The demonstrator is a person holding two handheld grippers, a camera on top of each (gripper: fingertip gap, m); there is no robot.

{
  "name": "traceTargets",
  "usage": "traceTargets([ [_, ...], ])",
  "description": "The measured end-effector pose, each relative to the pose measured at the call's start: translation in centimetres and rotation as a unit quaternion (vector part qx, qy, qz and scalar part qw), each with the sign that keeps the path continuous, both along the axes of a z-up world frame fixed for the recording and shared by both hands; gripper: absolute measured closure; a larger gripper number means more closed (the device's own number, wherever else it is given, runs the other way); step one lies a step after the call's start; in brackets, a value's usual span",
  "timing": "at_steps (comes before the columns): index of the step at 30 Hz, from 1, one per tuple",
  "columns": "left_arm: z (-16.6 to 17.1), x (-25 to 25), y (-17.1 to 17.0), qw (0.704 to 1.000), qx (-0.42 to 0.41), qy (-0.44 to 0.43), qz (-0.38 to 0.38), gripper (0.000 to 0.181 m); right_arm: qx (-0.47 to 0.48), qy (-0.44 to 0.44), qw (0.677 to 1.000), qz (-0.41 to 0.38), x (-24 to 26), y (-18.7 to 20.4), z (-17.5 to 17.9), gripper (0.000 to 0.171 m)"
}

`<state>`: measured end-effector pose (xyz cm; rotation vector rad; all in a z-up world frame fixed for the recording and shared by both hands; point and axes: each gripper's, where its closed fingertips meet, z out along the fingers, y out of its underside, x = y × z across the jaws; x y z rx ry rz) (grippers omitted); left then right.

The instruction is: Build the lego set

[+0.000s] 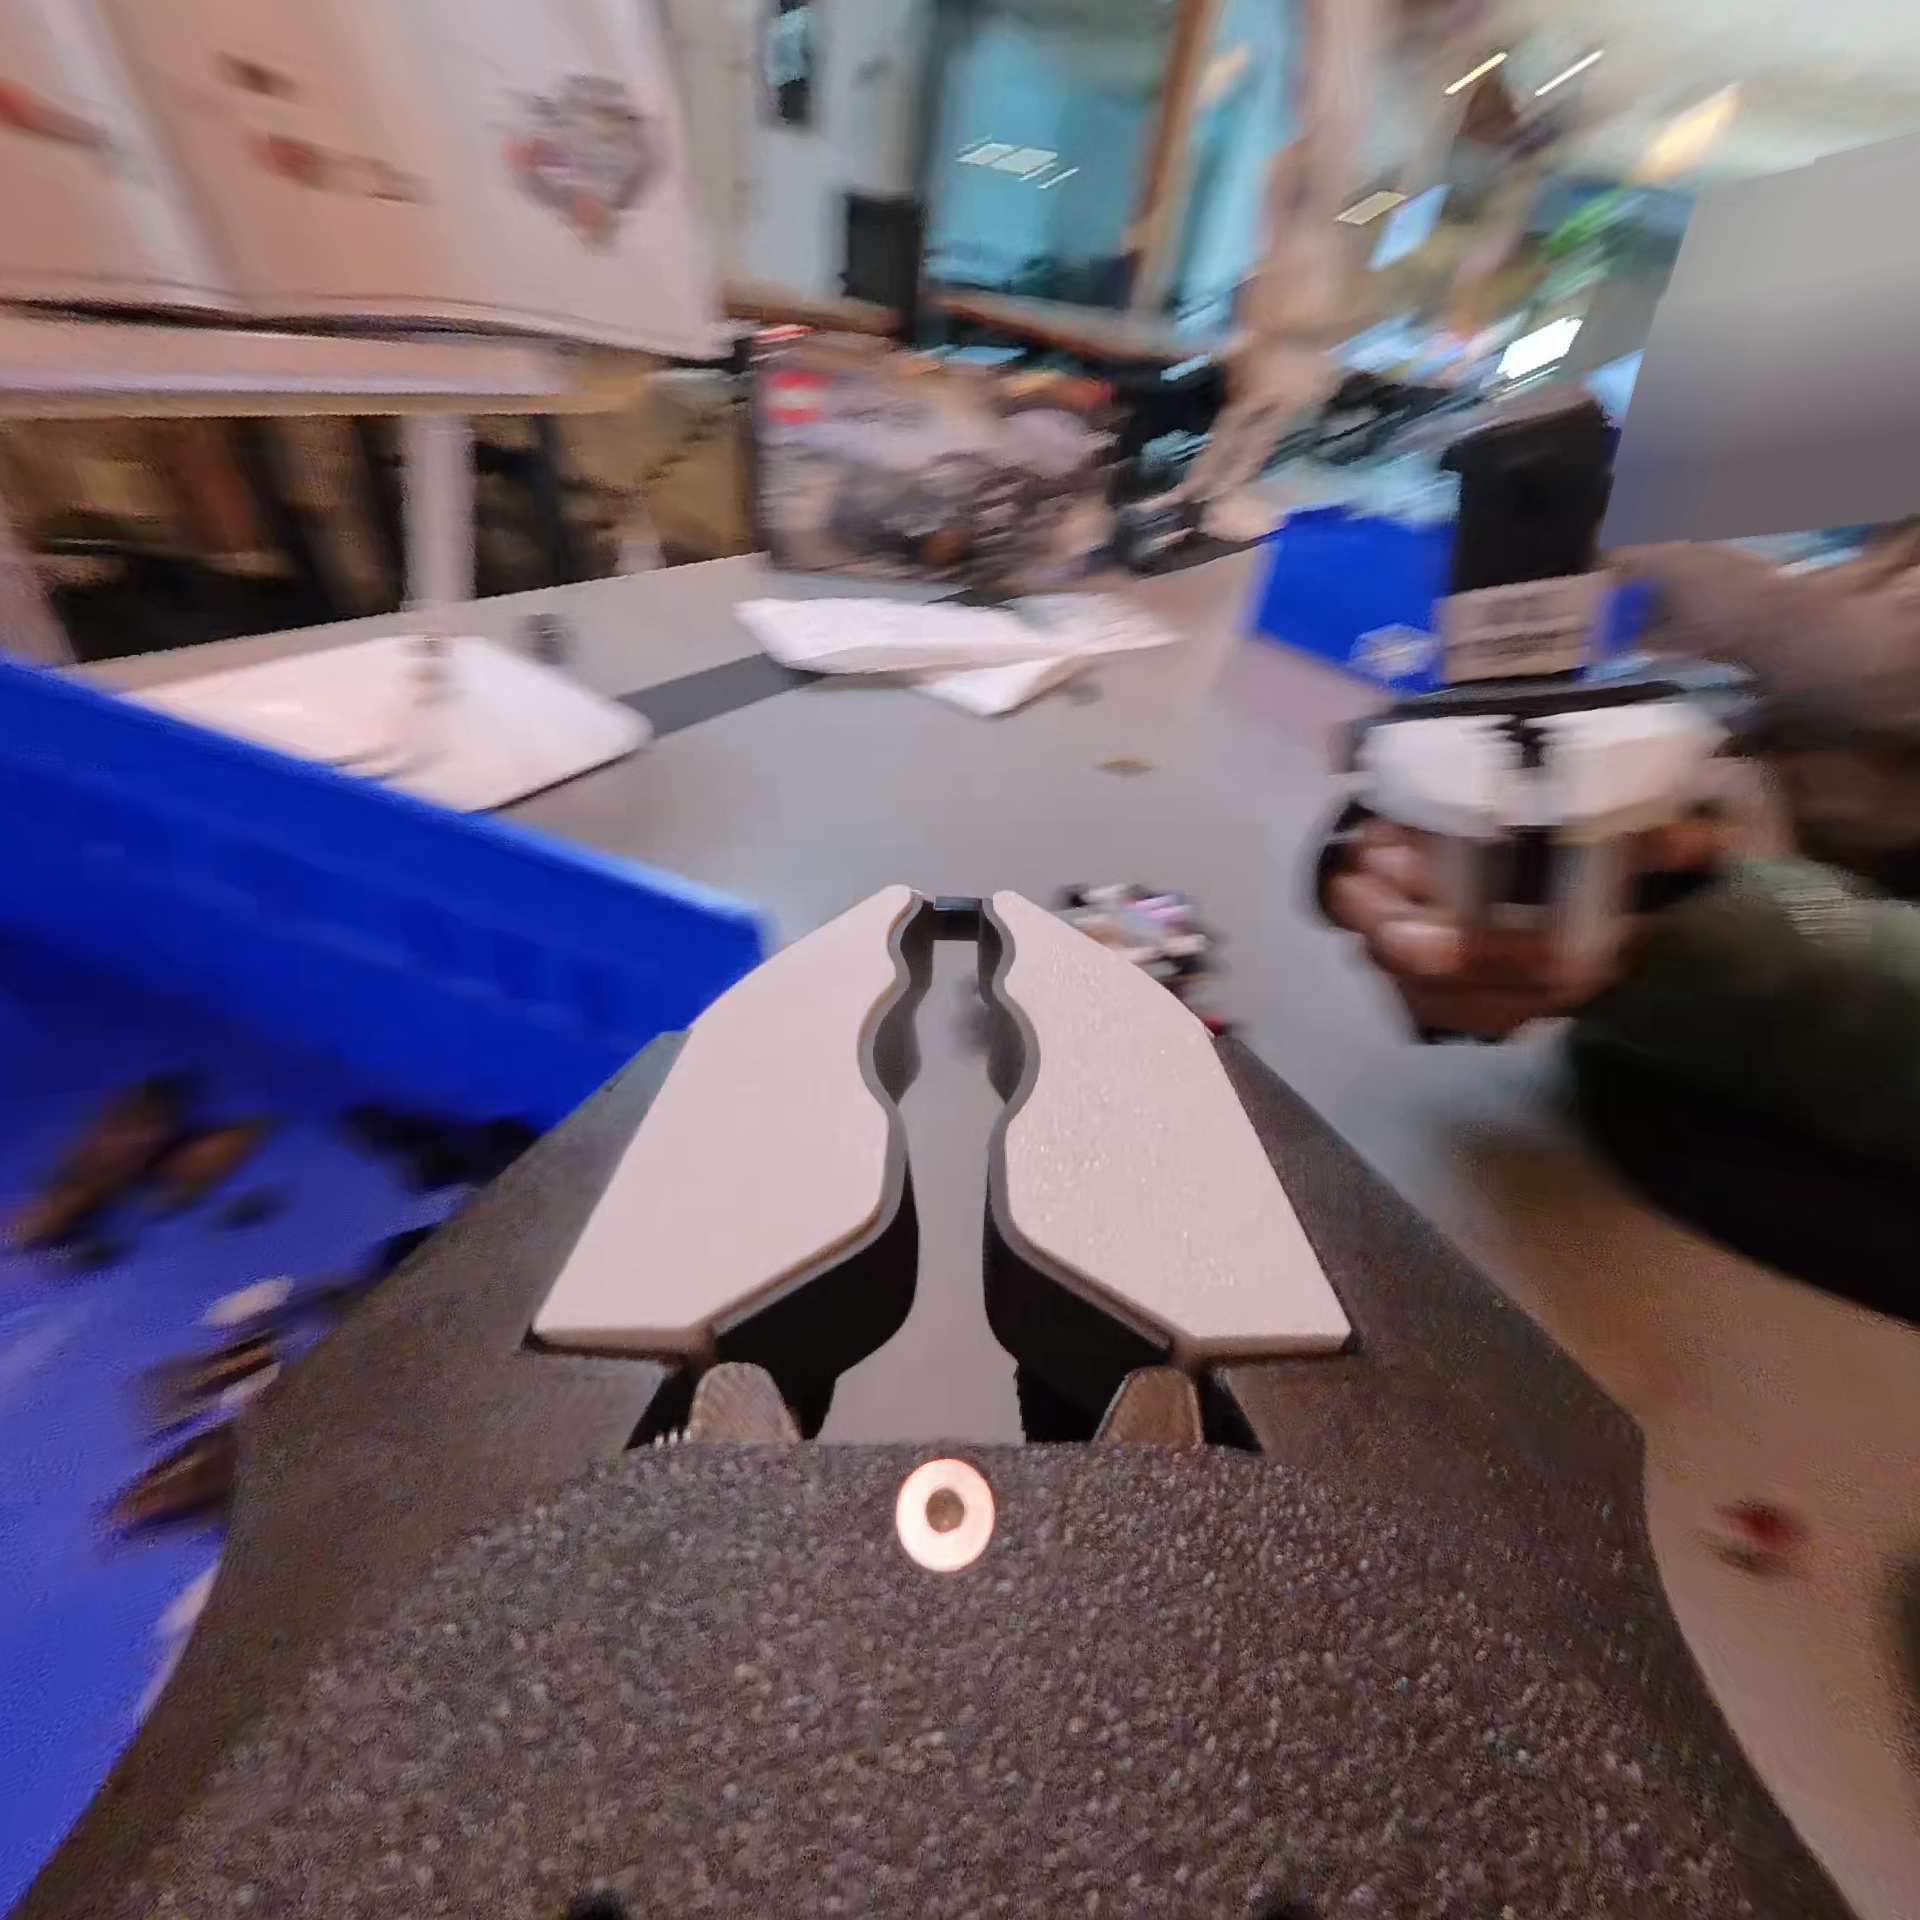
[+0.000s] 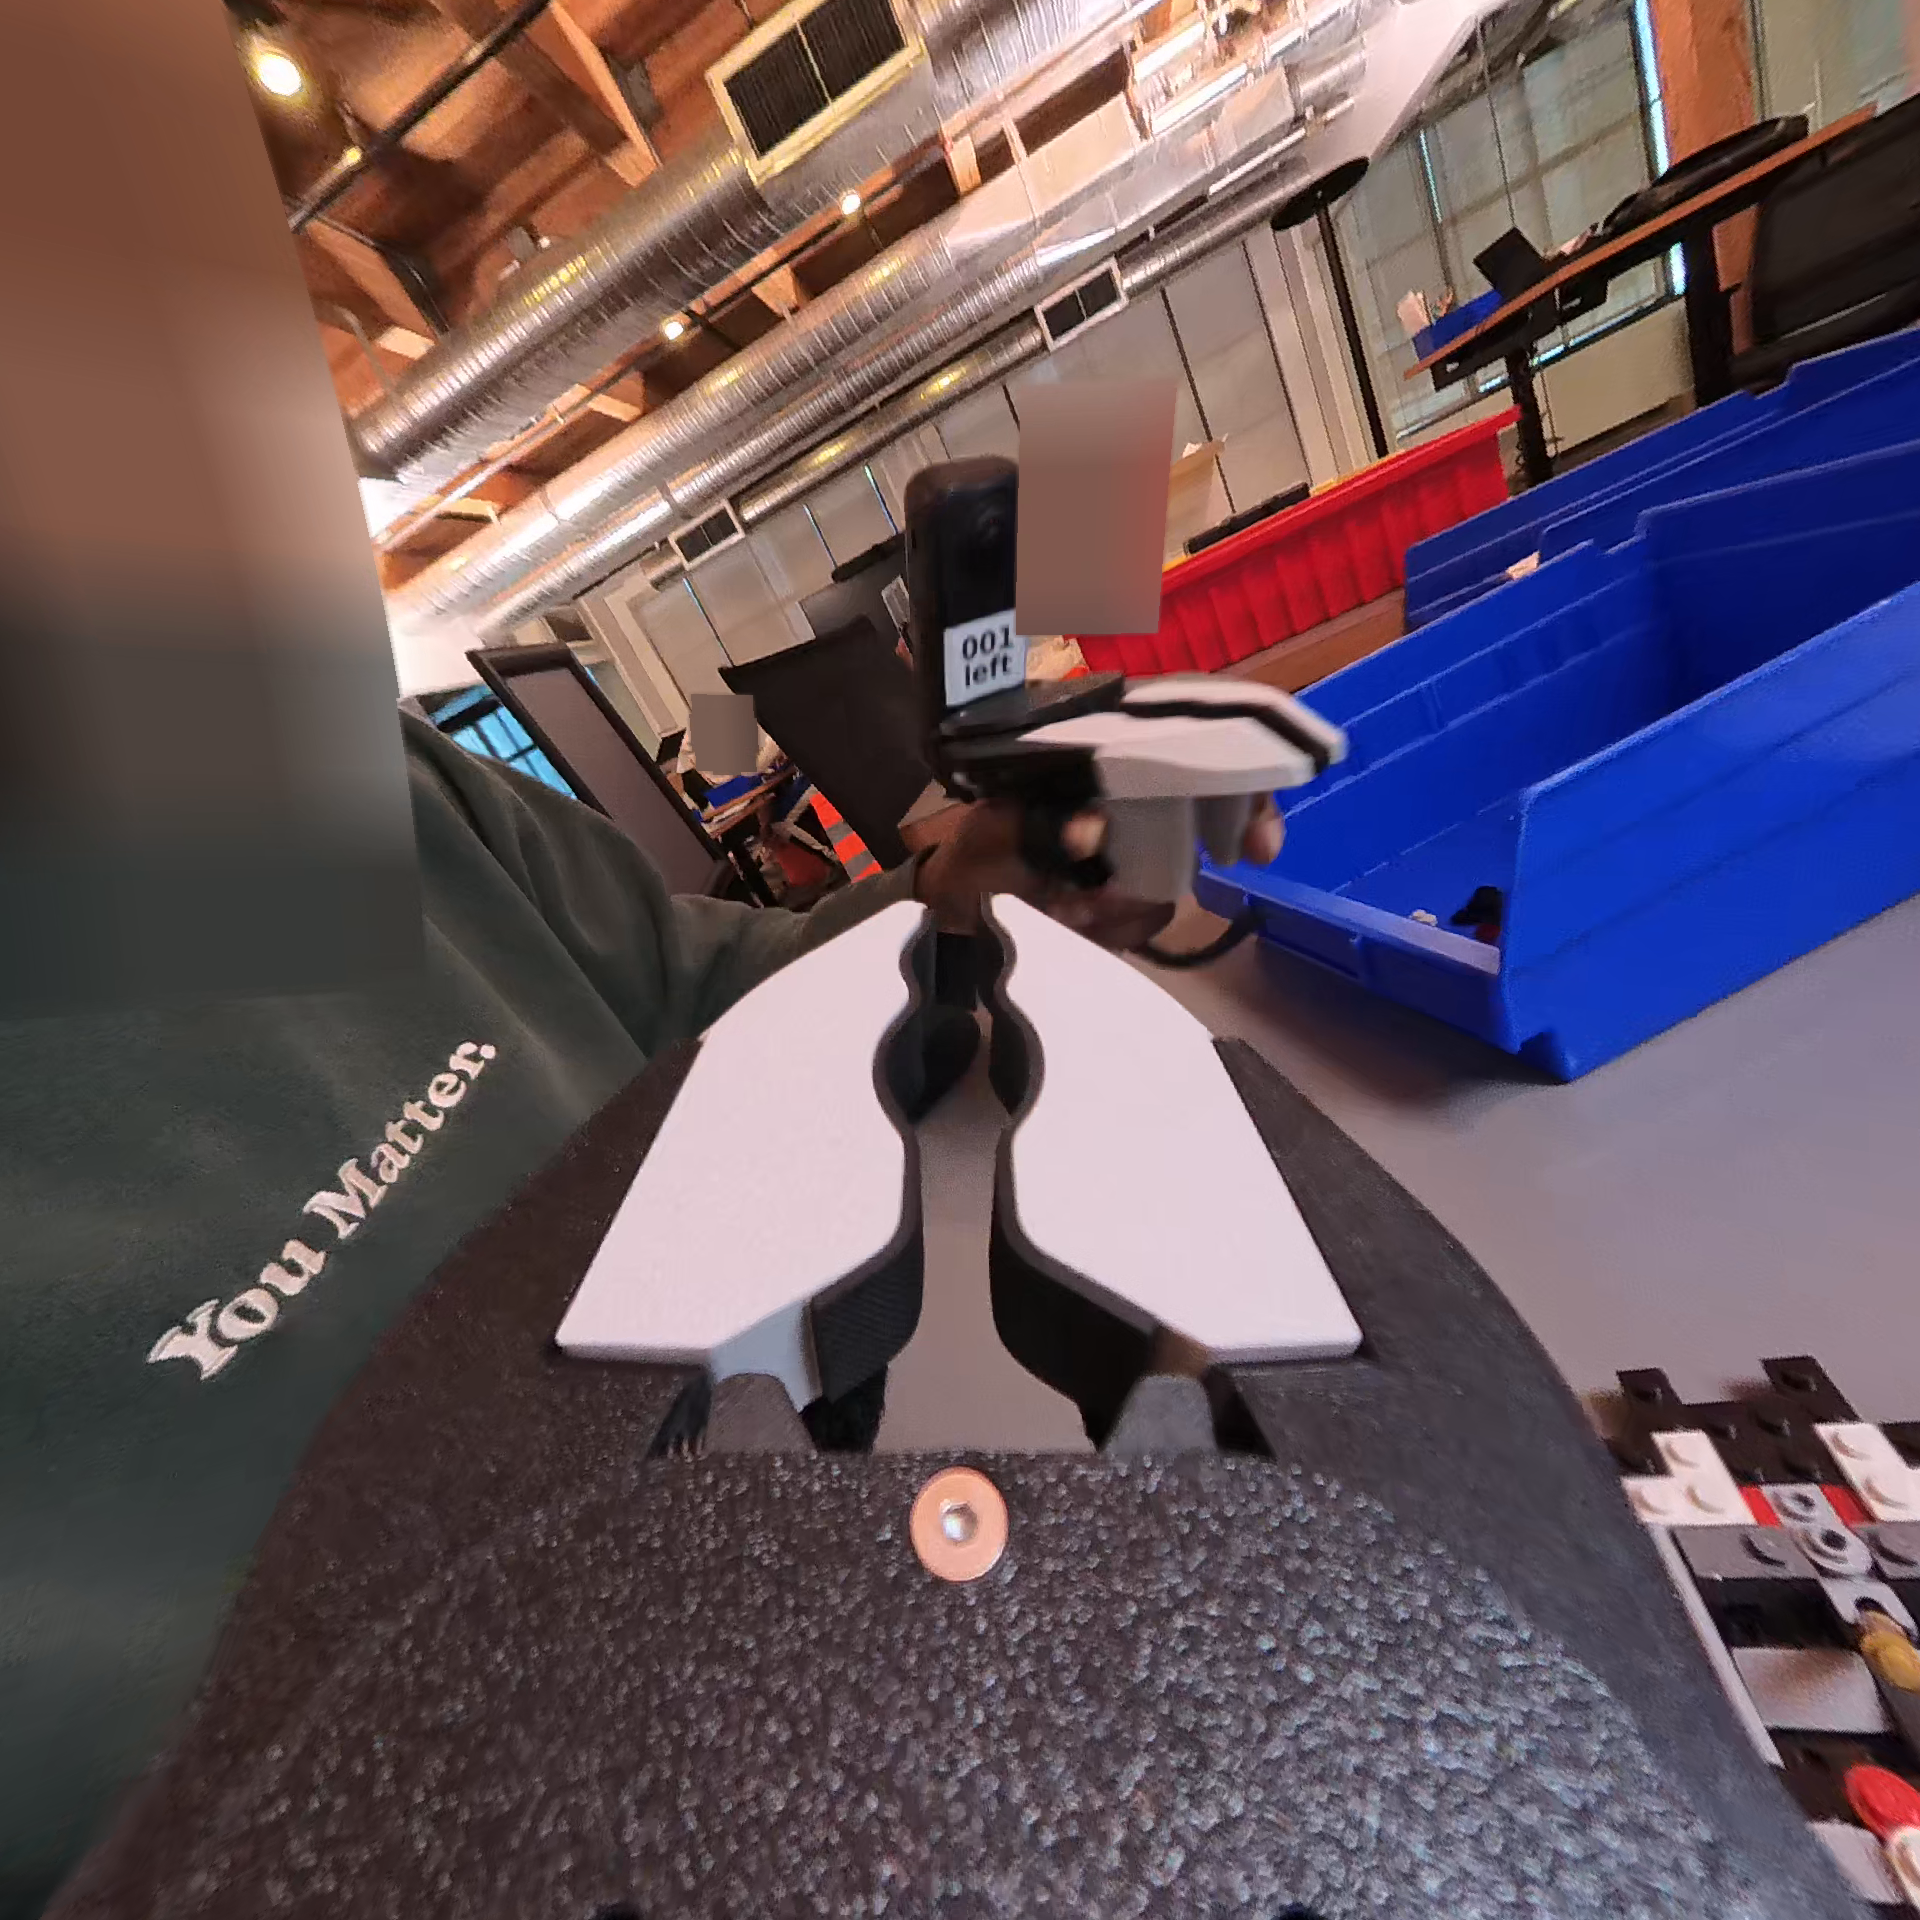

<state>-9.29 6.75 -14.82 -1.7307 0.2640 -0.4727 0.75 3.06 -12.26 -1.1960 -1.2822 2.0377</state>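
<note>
Left gripper (image 1: 956,906), black textured body with two pale grey contoured fingers: tips drawn close on a small black piece (image 1: 957,914) pinched between them, held above the grey tabletop (image 1: 935,790); view heavily blurred, so the piece's kind cannot be told. Large blue plastic bin (image 1: 312,935) just beside it on the left, small dark bits lying within. Small cluster of multicoloured bricks (image 1: 1138,925) on the table just beyond the fingertips. White shallow tray (image 1: 416,717) and white crumpled paper sheets (image 1: 935,644) farther back. Right gripper (image 2: 959,914), same build: fingers nearly together, narrow gap at the tips; whether anything is gripped cannot be told, as the dark handle of the other gripper lies behind the gap. It faces the left gripper, raised in a hand (image 2: 997,862) with a green sleeve (image 2: 540,883). Black, white, grey and red toy brick assembly (image 2: 1787,1538) on the table at lower right. Row of blue bins (image 2: 1610,831) beyond; red bin (image 2: 1351,561) behind them.
</note>
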Motion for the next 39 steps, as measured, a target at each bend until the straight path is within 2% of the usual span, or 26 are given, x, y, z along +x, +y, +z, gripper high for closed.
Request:
traceTargets([
  [3,-2.4,-5.5,1.4,0.98,-0.057,0.132,0.139,0.173,0.0,-0.009,1.0,0.013,-0.3,-0.5,-0.4,0.164],
  [4,-3.5,-6.5,1.5,0.97,-0.088,0.161,0.157,0.159,0.003,-0.013,1.0,0.016,-0.4,-0.6,-0.6,0.164],
  [5,-4.5,-6.9,1.6,0.964,-0.114,0.178,0.158,0.153,0.005,-0.016,1.0,0.018,-0.5,-0.8,-0.7,0.164],
  [7,-6.1,-7.1,1.4,0.956,-0.159,0.196,0.147,0.139,0.008,-0.021,1.0,0.021,-0.6,-1.0,-0.9,0.164],
  [12,-7.4,-6.7,1.0,0.947,-0.183,0.24,0.11,0.127,0.013,-0.03,0.999,0.023,-0.7,-1.1,-1.2,0.164],
  [17,-8.3,-5.3,0.5,0.935,-0.184,0.298,0.062,0.123,0.019,-0.04,0.999,0.025,-0.9,-1.3,-1.6,0.164],
  [21,-9.6,-5.0,0.3,0.91,-0.188,0.368,0.041,0.117,0.021,-0.044,0.998,0.026,-0.9,-1.4,-1.7,0.164],
  [24,-10.0,-4.4,0.0,0.899,-0.184,0.396,0.018,0.124,0.023,-0.047,0.998,0.025,-0.9,-1.4,-1.8,0.164],
  [30,-7.7,-2.3,-0.2,0.938,-0.142,0.315,-0.015,0.14,0.021,-0.047,0.998,0.021,-0.9,-1.1,-1.7,0.164],
  [32,-6.2,-0.7,-0.3,0.96,-0.113,0.253,-0.041,0.149,0.022,-0.048,0.999,0.015,-1.0,-0.9,-1.8,0.164],
  [35,-3.8,3.0,-1.5,0.981,-0.07,0.134,-0.122,0.158,0.027,-0.046,0.999,-0.004,-1.2,-0.5,-1.9,0.164],
  [39,-1.4,7.1,-3.2,0.977,-0.038,0.002,-0.21,0.161,-0.001,-0.038,0.999,-0.033,-1.6,0.4,-1.6,0.164],
])
